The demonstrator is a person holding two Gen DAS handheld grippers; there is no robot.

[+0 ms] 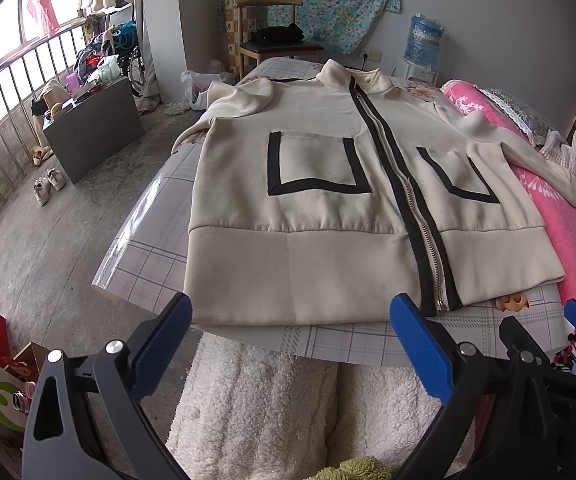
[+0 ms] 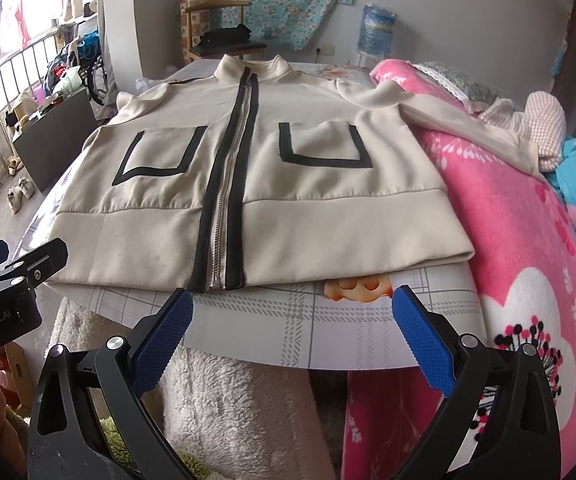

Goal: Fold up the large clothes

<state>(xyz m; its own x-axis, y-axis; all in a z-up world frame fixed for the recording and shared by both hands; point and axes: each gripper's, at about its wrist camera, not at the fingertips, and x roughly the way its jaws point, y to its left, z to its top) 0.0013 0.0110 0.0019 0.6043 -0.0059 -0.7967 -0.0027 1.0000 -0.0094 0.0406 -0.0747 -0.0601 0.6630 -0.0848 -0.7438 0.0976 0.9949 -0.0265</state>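
Cream jacket (image 1: 328, 208) lies flat, zipped, front up on the plaid-covered counter (image 2: 328, 320). Left hand-held gripper (image 1: 290, 320) released, short of the hem; right hand-held gripper (image 2: 292, 312) likewise spread, empty.

Risk: left sleeve (image 1: 223, 100) hangs off the counter edge, could drag the body askew. Right sleeve (image 2: 468, 120) trails onto the pink blanket (image 2: 528, 240); its cuff is hard to make out.

The left black two-finger tongs with blue ribbed pads (image 1: 290, 322) are spread wide, nothing between the pads. They hover level and point forward, touching nothing. The right black tongs with the same blue pads (image 2: 292, 312) are likewise spread wide and hold nothing. The two sit side by side, close together, each showing at the edge of the other's view.
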